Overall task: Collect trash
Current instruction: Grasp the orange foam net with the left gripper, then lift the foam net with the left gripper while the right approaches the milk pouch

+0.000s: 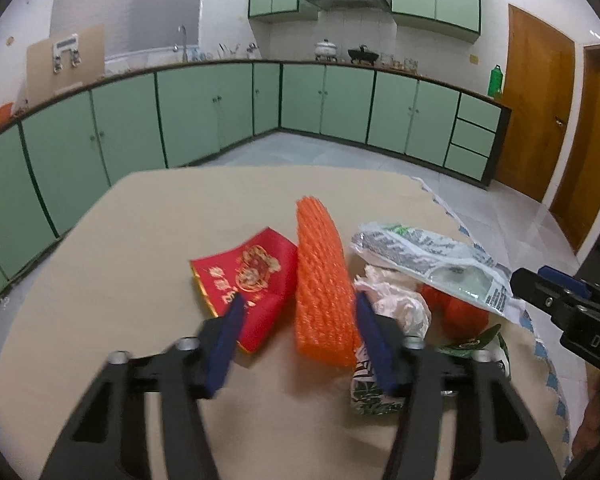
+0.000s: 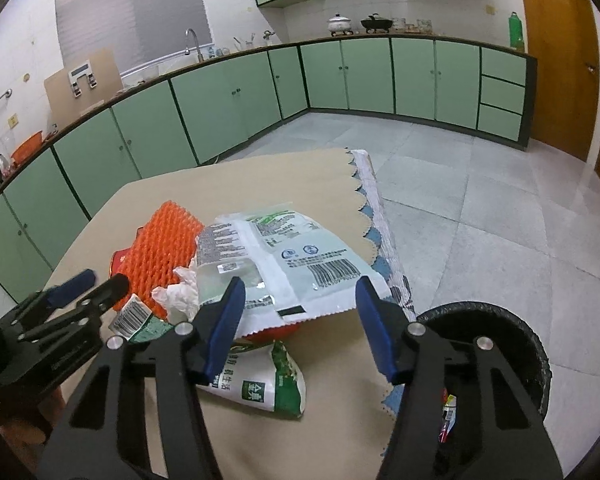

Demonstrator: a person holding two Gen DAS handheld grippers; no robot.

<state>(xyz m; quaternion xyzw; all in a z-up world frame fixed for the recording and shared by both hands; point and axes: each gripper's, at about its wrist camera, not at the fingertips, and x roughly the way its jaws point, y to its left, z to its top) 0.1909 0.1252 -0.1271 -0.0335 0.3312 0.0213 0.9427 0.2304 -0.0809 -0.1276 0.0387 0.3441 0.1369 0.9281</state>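
A: Risk, left wrist view: left gripper [image 1: 298, 326] stands open astride the orange foam fruit net [image 1: 322, 280], pads not pressing. The right-hand pad sits by crumpled tissue [image 1: 400, 300], the other over the red envelope [image 1: 256, 280]; closing may snag either.

B: Right wrist view: right gripper [image 2: 300, 312] is open, with the white barcode wrapper [image 2: 296, 264] lying between the jaws, untouched. The wrapper looks limp, so it may slip out. The black bin [image 2: 504, 320] waits just off the table's edge [image 2: 380, 216].
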